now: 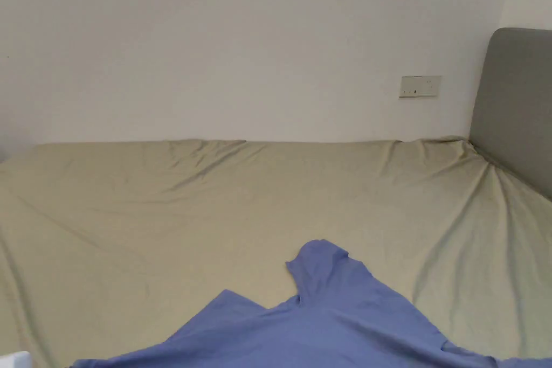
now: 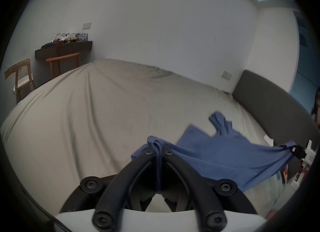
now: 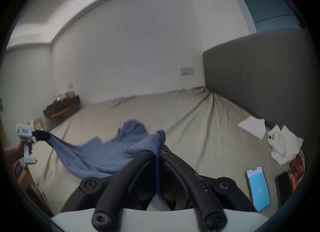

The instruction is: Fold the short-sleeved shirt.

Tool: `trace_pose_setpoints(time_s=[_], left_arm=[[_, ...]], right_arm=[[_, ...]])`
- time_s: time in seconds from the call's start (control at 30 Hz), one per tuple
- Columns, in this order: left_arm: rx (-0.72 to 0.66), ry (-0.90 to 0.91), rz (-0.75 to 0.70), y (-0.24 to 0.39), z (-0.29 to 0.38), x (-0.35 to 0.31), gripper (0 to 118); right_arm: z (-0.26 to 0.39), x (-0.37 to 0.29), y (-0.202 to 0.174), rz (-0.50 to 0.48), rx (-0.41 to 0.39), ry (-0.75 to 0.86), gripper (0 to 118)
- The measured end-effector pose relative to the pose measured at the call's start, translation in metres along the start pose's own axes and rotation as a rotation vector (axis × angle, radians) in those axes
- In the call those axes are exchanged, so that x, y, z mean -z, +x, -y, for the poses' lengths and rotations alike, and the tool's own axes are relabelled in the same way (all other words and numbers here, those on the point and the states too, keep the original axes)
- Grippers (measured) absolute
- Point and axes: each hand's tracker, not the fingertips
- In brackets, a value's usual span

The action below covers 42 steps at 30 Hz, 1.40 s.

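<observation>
Clearly the blue shirt (image 1: 334, 326) is soft, light and limp – it sags between its held ends, far part draped on the bed (image 1: 161, 213). Corners or hem edges look the best hold. The left hand-held gripper (image 2: 159, 151) and right hand-held gripper (image 3: 157, 151) are each clamped on bunched fabric – jaws nearly closed

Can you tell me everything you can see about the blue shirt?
The blue shirt looks like soft, thin knit cloth in one plain colour. It is spread out, not yet folded, and hangs stretched between two grippers. The left gripper is shut on one bunched edge and the right gripper is shut on another. Between them the cloth sags. The far part, with a short sleeve pointing toward the wall, lies on the beige bed sheet.
</observation>
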Motion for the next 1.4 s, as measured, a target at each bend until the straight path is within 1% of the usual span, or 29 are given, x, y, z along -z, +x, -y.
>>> trace_pose_setpoints(time_s=[0.07, 0.1, 0.17, 0.27, 0.37, 0.43, 0.5, 0.53, 0.57, 0.6, 0.63, 0.67, 0.7, 0.73, 0.8, 0.83, 0.87, 0.9, 0.93, 0.97, 1.0, 1.03, 1.07, 1.1, 1.13, 1.2, 1.27, 1.33, 1.4], left_arm=[[0.014, -0.02, 0.003, -0.014, 0.019, -0.012, 2], [0.019, -0.037, 0.003, -0.016, 0.026, -0.019, 2], [0.057, -0.074, -0.012, -0.014, 0.038, -0.034, 2], [0.085, -0.103, -0.015, -0.018, 0.051, -0.042, 2], [0.103, -0.124, -0.028, -0.024, 0.06, -0.032, 2], [0.074, -0.134, -0.038, -0.026, 0.058, -0.027, 2], [0.103, -0.174, -0.057, -0.023, 0.056, -0.019, 4], [0.114, -0.164, -0.078, -0.021, 0.057, -0.021, 13], [0.127, -0.14, -0.099, -0.018, 0.057, -0.027, 34], [0.136, -0.104, -0.088, -0.019, 0.057, -0.033, 68], [0.132, -0.094, -0.074, -0.02, 0.056, -0.039, 109], [0.13, -0.099, -0.072, -0.019, 0.054, -0.046, 118], [0.127, -0.045, -0.052, -0.015, 0.053, -0.065, 115], [0.136, -0.019, -0.047, -0.013, 0.051, -0.078, 111], [0.128, 0.029, -0.014, -0.014, 0.049, -0.107, 111], [0.127, 0.069, -0.016, -0.013, 0.052, -0.125, 95], [0.119, 0.129, -0.033, -0.013, 0.054, -0.142, 64], [0.128, 0.176, -0.045, -0.011, 0.057, -0.157, 15], [0.141, 0.191, -0.087, -0.009, 0.062, -0.168, 0], [0.13, 0.202, -0.14, -0.009, 0.067, -0.178, 0], [0.125, 0.198, -0.14, -0.012, 0.071, -0.184, 0], [0.125, 0.181, -0.092, -0.016, 0.074, -0.189, 0], [0.119, 0.173, -0.07, -0.019, 0.077, -0.191, 0], [0.12, 0.172, -0.083, -0.019, 0.084, -0.189, 0], [0.157, 0.151, -0.094, -0.021, 0.088, -0.184, 0], [0.202, 0.091, -0.129, -0.029, 0.09, -0.163, 0], [0.134, 0.062, -0.102, -0.039, 0.088, -0.142, 0], [0.114, 0.036, -0.101, -0.049, 0.08, -0.117, 0], [0.108, 0.01, -0.116, -0.056, 0.067, -0.089, 0]], right_arm=[[0.018, -0.019, -0.01, -0.016, -0.013, -0.03, 5], [0.028, -0.025, -0.013, -0.017, -0.036, -0.058, 5], [0.043, -0.034, -0.017, 0.002, -0.065, -0.09, 5], [0.062, -0.044, -0.016, 0.024, -0.035, -0.132, 5], [0.077, -0.041, -0.015, 0.06, -0.088, -0.181, 5], [0.084, -0.035, -0.013, 0.078, -0.076, -0.211, 5], [0.091, -0.028, -0.012, 0.082, -0.064, -0.224, 5], [0.093, -0.027, -0.014, 0.106, -0.072, -0.22, 5], [0.093, -0.028, -0.016, 0.112, -0.079, -0.211, 6], [0.093, -0.033, -0.017, 0.141, -0.089, -0.195, 8], [0.092, -0.037, -0.019, 0.167, -0.096, -0.175, 18], [0.09, -0.044, -0.022, 0.187, -0.1, -0.147, 54], [0.085, -0.056, -0.028, 0.153, -0.073, -0.061, 90], [0.078, -0.071, -0.033, 0.166, -0.065, -0.015, 118], [0.067, -0.093, -0.049, 0.152, -0.08, 0.062, 117], [0.062, -0.103, -0.061, 0.13, -0.09, 0.102, 117], [0.059, -0.111, -0.072, 0.102, -0.095, 0.132, 116], [0.056, -0.118, -0.083, 0.067, -0.108, 0.159, 113], [0.053, -0.123, -0.094, 0.06, -0.119, 0.178, 103], [0.051, -0.126, -0.103, 0.062, -0.128, 0.18, 76], [0.052, -0.127, -0.111, 0.059, -0.134, 0.177, 45], [0.049, -0.13, -0.121, 0.05, -0.122, 0.176, 17], [0.047, -0.131, -0.127, -0.025, -0.077, 0.175, 7], [0.044, -0.133, -0.136, -0.087, -0.062, 0.185, 6], [0.043, -0.133, -0.146, -0.107, -0.07, 0.205, 4], [0.038, -0.131, -0.168, -0.151, -0.145, 0.207, 2], [0.035, -0.127, -0.189, -0.174, -0.212, 0.199, 1], [0.033, -0.123, -0.205, -0.249, -0.216, 0.179, 1], [0.033, -0.117, -0.222, -0.276, -0.244, 0.167, 1]])
